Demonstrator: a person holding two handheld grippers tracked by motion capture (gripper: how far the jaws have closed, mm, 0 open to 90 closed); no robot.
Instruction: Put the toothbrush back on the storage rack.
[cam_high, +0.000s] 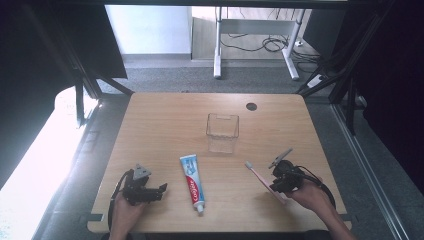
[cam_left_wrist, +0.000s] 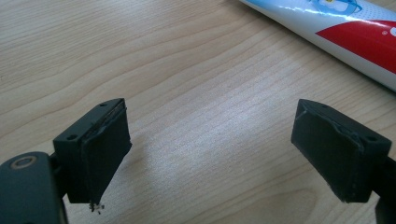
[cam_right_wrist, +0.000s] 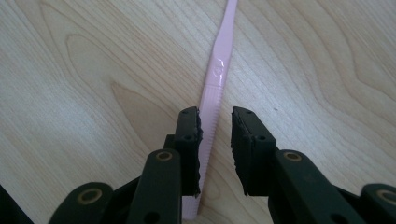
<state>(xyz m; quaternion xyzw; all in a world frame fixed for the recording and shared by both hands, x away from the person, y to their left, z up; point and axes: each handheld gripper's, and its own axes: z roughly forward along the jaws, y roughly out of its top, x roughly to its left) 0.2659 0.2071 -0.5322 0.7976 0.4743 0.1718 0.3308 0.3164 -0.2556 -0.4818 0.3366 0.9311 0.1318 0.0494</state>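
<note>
My right tongs are straddling the pink toothbrush lying on the counter, narrowly parted, one pad against its handle. My left tongs are gaping wide, sitting beside the toothpaste tube.

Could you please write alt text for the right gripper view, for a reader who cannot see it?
A pink toothbrush lies on a light wooden table, its handle running between the two black jaws of the right gripper. The jaws stand slightly apart: the handle touches the left pad, with a gap to the right one.
</note>
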